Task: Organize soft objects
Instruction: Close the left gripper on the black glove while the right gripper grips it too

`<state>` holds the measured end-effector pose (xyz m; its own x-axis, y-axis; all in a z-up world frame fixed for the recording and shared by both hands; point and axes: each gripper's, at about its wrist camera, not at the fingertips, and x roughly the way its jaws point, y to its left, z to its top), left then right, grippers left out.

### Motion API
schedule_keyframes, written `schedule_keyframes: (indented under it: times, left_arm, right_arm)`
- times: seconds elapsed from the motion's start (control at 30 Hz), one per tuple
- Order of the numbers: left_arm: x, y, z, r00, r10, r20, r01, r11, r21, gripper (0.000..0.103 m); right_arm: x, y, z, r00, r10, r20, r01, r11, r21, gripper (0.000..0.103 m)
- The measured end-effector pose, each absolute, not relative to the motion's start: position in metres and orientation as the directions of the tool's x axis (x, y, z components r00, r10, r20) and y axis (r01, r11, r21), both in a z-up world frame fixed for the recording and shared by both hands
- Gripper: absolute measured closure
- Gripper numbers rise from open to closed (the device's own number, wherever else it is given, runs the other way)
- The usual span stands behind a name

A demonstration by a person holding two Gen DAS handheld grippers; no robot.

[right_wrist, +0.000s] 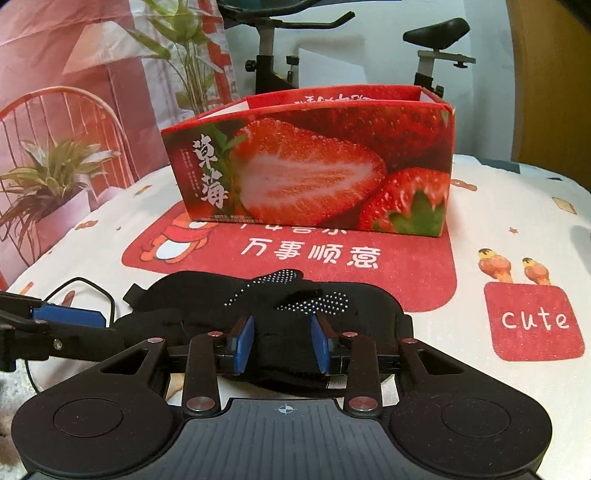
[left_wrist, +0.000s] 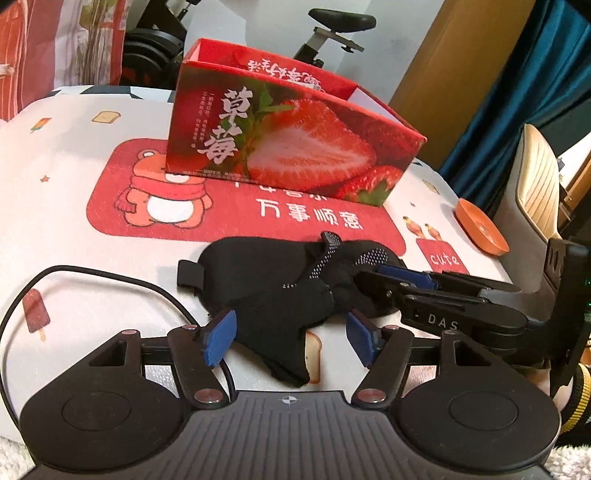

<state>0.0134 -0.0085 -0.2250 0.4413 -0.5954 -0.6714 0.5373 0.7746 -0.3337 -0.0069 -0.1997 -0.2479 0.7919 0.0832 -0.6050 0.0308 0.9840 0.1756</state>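
Note:
A black glove [left_wrist: 284,310] with white grip dots lies across a black eye mask [left_wrist: 236,258] on the printed cloth. Behind them stands an open red strawberry box [left_wrist: 295,147]. My left gripper [left_wrist: 290,341] is open, its blue pads on either side of the glove's cuff end without pressing it. From the right, my right gripper [left_wrist: 364,280] reaches in and is shut on the glove near its fingers. In the right wrist view, black glove fabric [right_wrist: 314,302] fills the gap in the right gripper [right_wrist: 281,345]. There the eye mask [right_wrist: 373,314] lies underneath, the box [right_wrist: 314,166] stands beyond, and the left gripper [right_wrist: 107,324] shows at the left.
A black cable [left_wrist: 92,273] loops over the cloth to the left of the mask. An orange dish [left_wrist: 480,229] sits at the cloth's right edge, with a cream chair [left_wrist: 535,177] beyond it. An exercise bike [right_wrist: 436,33] stands behind the box.

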Motion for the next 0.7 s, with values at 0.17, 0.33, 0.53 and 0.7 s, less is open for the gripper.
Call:
schedule_keyframes:
  times: [0.17, 0.33, 0.53, 0.7]
  left_arm:
    - [0.01, -0.009, -0.227, 0.432, -0.596, -0.676, 0.541, 0.772, -0.335, 0.035]
    - [0.017, -0.007, -0.232, 0.422, -0.579, -0.697, 0.511, 0.787, -0.345, 0.034]
    - [0.023, -0.011, -0.244, 0.389, -0.569, -0.725, 0.5, 0.791, -0.352, 0.038]
    - [0.021, -0.013, -0.244, 0.384, -0.586, -0.714, 0.521, 0.776, -0.357, 0.073]
  right_arm:
    - [-0.008, -0.204, -0.248, 0.788, 0.094, -0.609, 0.038, 0.979, 0.201, 0.071]
    - [-0.007, -0.207, -0.251, 0.789, 0.098, -0.606, 0.041, 0.977, 0.211, 0.071]
    - [-0.008, -0.209, -0.254, 0.795, 0.11, -0.596, 0.041, 0.972, 0.233, 0.07]
    - [-0.008, -0.209, -0.254, 0.797, 0.11, -0.594, 0.041, 0.971, 0.236, 0.07]
